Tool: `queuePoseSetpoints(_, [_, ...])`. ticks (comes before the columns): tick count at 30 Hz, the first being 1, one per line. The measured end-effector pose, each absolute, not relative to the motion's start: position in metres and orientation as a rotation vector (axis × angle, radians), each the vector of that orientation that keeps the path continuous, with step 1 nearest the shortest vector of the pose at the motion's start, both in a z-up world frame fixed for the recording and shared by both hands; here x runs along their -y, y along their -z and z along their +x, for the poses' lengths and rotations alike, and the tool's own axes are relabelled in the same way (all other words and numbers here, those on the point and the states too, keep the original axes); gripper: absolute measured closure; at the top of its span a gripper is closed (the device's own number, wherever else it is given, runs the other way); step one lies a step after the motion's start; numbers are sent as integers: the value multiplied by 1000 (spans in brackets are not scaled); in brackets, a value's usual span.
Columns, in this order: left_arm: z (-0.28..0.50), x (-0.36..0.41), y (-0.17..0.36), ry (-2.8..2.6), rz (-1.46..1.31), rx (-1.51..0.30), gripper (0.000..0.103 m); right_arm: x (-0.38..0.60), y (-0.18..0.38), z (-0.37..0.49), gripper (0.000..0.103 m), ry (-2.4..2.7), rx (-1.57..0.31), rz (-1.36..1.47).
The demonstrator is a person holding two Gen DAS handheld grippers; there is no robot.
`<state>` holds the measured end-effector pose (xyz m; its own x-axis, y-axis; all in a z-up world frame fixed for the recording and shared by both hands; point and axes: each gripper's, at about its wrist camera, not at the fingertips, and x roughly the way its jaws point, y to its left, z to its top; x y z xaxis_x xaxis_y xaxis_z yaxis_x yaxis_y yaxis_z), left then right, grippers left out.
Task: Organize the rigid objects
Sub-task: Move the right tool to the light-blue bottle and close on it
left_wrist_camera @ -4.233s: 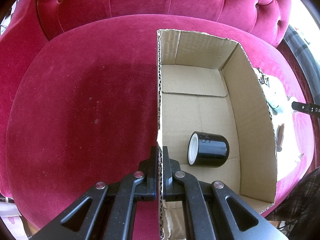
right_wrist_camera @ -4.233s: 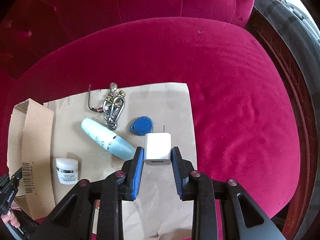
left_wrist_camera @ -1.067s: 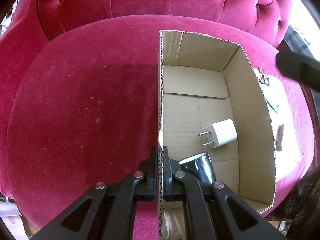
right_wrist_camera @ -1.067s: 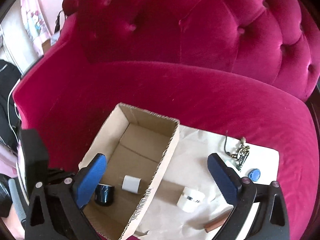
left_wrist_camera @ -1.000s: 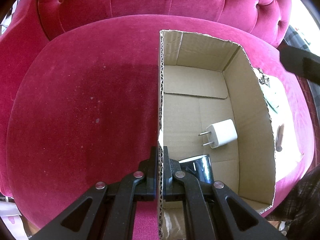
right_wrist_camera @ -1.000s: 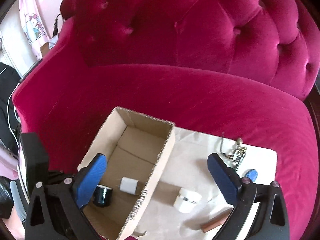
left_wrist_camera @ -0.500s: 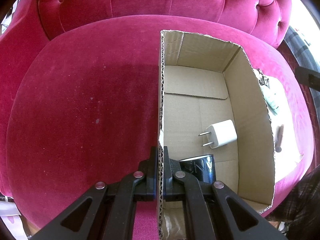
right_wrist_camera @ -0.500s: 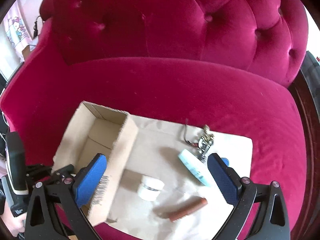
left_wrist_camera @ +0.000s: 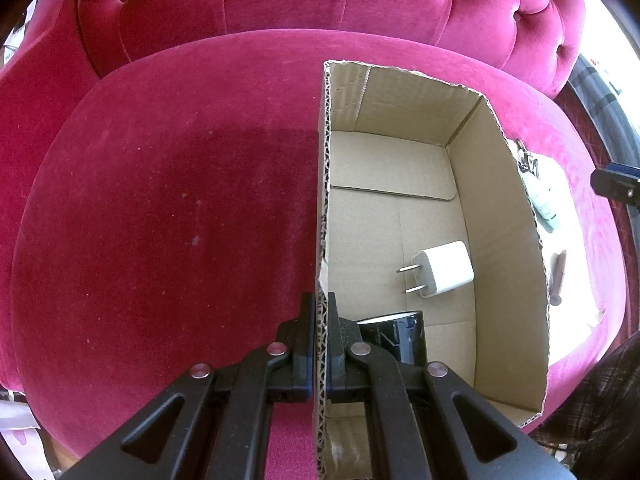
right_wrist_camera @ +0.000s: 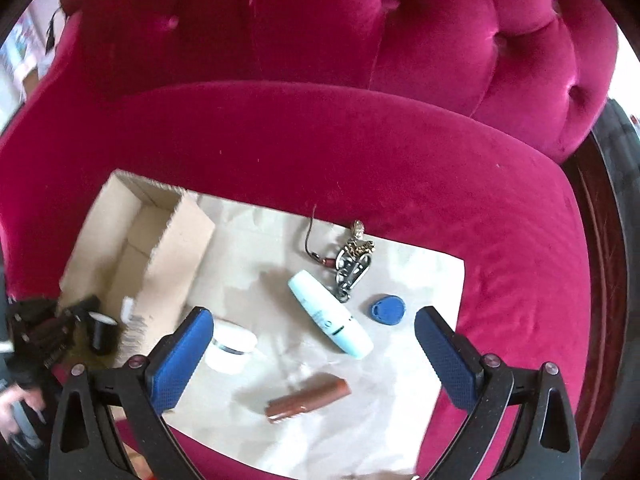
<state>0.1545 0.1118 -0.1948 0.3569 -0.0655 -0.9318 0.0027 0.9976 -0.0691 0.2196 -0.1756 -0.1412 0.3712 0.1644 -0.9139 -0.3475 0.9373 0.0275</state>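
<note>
My left gripper (left_wrist_camera: 321,344) is shut on the near left wall of the cardboard box (left_wrist_camera: 325,168). Inside the box lie a white plug charger (left_wrist_camera: 444,269) and a black cylinder (left_wrist_camera: 396,338). My right gripper (right_wrist_camera: 314,344) is open and empty above brown paper (right_wrist_camera: 420,280). On the paper lie a pale blue tube (right_wrist_camera: 330,314), a white jar (right_wrist_camera: 231,346), a brown tube (right_wrist_camera: 308,398), a blue key fob (right_wrist_camera: 386,309) and a metal carabiner with keyring (right_wrist_camera: 352,266). The box (right_wrist_camera: 176,248) shows at the left in the right wrist view.
Everything sits on a magenta velvet sofa seat (left_wrist_camera: 160,200) with a tufted backrest (right_wrist_camera: 320,20). The seat's right edge drops to a dark wooden frame (right_wrist_camera: 612,280). A person's plaid sleeve (left_wrist_camera: 600,400) is at the lower right of the left wrist view.
My right gripper has let go of the white charger in the box and swung right, over the items on the paper. The black cylinder has rolled toward my left gripper. The left gripper has not moved.
</note>
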Motion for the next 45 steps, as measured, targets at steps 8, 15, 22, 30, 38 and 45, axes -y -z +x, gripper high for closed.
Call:
queuePoseSetpoints(8, [154,-112,195,43,-58,-1206,100,181,170,229,0,-373,-1174,-294])
queuePoseSetpoints(15, [154,-112,195,43,-58,-1205,100,184,193,234,0,-392,-1207,-295])
queuePoseSetpoints(22, [153,-113,196,43,-56,-1204,100,185,211,242,1,-386,-1240,-286])
queuePoseSetpoints(30, [154,-112,197,42,-56,-1204,100,181,220,249,28,-391,-1259,-276])
queuePoseSetpoints(38, [154,-110,197,41,-59,-1205,100,173,222,244,75,-409,-1272,-281])
queuePoseSetpoints(45, [154,-111,197,40,-60,-1206,100,171,209,234,75,-397,-1269,-246])
